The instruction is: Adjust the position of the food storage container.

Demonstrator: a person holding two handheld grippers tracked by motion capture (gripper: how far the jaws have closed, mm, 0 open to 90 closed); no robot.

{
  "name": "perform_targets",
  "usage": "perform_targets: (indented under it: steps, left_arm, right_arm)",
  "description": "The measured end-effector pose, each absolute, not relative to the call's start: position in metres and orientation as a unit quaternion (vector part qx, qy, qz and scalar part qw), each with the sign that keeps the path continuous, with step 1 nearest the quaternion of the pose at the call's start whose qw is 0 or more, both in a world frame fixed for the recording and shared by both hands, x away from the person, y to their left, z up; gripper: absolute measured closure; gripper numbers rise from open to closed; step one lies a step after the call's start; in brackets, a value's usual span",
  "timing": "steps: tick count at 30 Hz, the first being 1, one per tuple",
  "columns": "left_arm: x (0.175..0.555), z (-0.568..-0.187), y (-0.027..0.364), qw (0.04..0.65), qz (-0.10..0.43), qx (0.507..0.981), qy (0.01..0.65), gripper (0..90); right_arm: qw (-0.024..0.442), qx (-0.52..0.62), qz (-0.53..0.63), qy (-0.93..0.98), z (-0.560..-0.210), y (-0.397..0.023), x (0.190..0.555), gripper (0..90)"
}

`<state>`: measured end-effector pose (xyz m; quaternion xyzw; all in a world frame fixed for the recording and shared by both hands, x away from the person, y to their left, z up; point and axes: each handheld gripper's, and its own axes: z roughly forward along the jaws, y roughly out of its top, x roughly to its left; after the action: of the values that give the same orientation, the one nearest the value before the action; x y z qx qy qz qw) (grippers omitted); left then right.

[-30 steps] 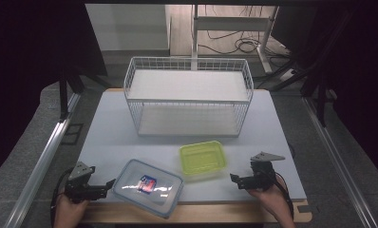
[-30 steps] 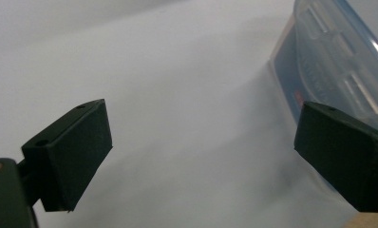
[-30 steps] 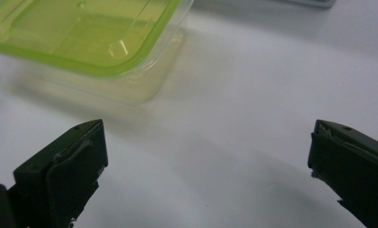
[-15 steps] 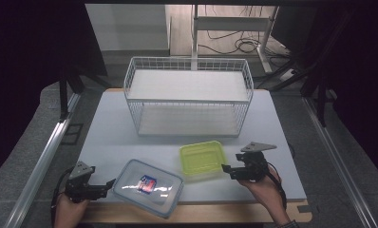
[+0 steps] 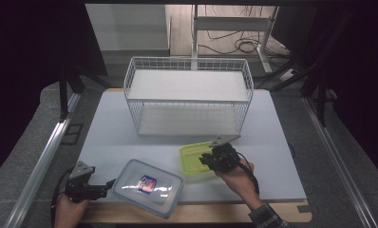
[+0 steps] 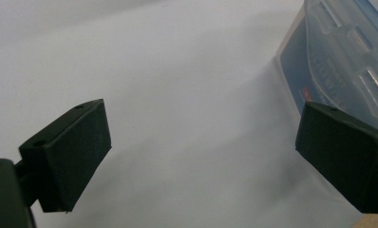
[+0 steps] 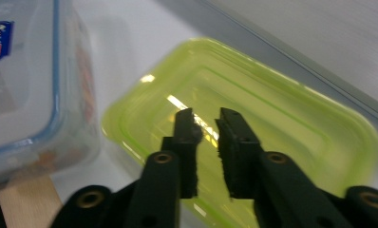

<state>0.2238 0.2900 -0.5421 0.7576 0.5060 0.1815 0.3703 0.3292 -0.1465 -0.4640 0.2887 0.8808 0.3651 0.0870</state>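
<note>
My left tool [image 5: 110, 184] sits wide open at the near left, beside the clear lidded box [image 5: 149, 186]. My right tool [image 5: 205, 159] hovers over the green container [image 5: 192, 156], jaws nearly closed, gripping nothing. The wire basket [image 5: 189, 99] stands farther back on the worktop [image 5: 272, 137].

- Left gripper [image 5: 108, 184]: matte black body topped by a grey three-cornered plate, a dark cable trailing behind it.
- Its jaws carry thick, square-cut black pads [image 6: 68, 154], each drilled with a small hole near the edge.
- Right gripper [image 7: 207, 124]: slim black arms pinned by brass-ringed screws just below the worn, rough-faced pads.
- Behind the right gripper, a plaid sleeve cuff [image 5: 268, 219] covers the wrist.
</note>
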Motion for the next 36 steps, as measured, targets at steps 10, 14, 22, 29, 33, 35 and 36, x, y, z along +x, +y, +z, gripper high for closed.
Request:
perform_targets:
  steps: [10,14,22,29,33,35,36]
  left_arm:
    - [0.224,-0.542,0.291,0.375,0.18,0.756,0.505,4.6]
    - [0.224,-0.542,0.291,0.376,0.179,0.756,0.505,4.7]
    - [0.225,-0.543,0.291,0.377,0.175,0.757,0.504,4.7]
    - [0.225,-0.543,0.291,0.378,0.173,0.757,0.504,4.8]
    - [0.225,-0.543,0.291,0.377,0.172,0.757,0.506,4.9]
    - [0.225,-0.543,0.291,0.376,0.172,0.757,0.506,4.9]
    - [0.225,-0.543,0.291,0.375,0.172,0.758,0.506,5.0]
  right_arm:
    - [0.074,0.25,0.364,0.894,-0.476,-0.081,0.339,89.4]
    - [0.078,0.243,0.361,0.897,-0.478,-0.067,0.341,89.5]
    - [0.087,0.225,0.331,0.912,-0.491,-0.052,0.347,89.5]
    - [0.104,0.238,0.317,0.912,-0.489,-0.059,0.349,89.5]
    - [0.111,0.253,0.313,0.909,-0.489,-0.07,0.352,89.5]
    - [0.112,0.261,0.312,0.907,-0.489,-0.075,0.354,89.5]
    - [0.113,0.265,0.311,0.906,-0.489,-0.079,0.355,89.5]
